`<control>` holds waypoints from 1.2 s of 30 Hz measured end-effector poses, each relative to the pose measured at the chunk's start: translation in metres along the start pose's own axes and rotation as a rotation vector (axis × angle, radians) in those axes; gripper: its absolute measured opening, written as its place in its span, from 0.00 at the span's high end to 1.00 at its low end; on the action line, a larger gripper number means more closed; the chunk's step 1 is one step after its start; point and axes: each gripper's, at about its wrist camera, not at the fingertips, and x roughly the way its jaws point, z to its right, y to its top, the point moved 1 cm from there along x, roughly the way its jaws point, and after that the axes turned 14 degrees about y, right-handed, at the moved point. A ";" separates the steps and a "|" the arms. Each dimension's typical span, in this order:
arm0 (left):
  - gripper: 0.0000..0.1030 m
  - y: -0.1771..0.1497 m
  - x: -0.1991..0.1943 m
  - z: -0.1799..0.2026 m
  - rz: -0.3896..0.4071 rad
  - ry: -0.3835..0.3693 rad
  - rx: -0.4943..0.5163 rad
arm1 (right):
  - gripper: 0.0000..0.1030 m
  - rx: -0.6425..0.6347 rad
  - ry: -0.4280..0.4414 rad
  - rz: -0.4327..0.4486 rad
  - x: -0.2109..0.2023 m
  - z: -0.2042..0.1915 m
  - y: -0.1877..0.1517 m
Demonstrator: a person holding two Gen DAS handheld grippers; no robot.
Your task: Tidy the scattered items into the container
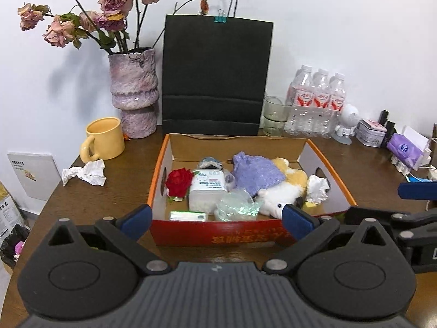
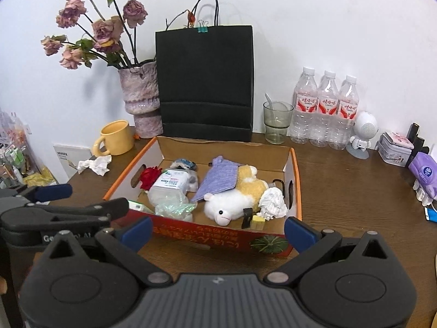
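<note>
An open cardboard box with orange rims and a red front sits mid-table. It holds a plush toy, a purple knit cloth, a red rose, a plastic tub, crumpled film and a paper ball. A crumpled tissue lies on the table left of the box. My left gripper is open and empty before the box's front wall. My right gripper is open and empty at the front wall too.
A yellow mug, a vase of dried roses, a black paper bag, a glass, water bottles, a small white robot figure, a tin and purple tissue pack line the back and right.
</note>
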 end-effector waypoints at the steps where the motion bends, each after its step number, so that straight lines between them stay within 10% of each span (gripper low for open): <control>1: 0.00 -0.001 -0.001 0.001 0.002 -0.001 0.000 | 0.00 -0.002 0.001 0.002 -0.002 -0.001 -0.001; 36: 0.00 -0.003 -0.007 0.010 0.000 -0.002 0.009 | 0.00 0.055 0.014 0.002 -0.010 0.008 -0.011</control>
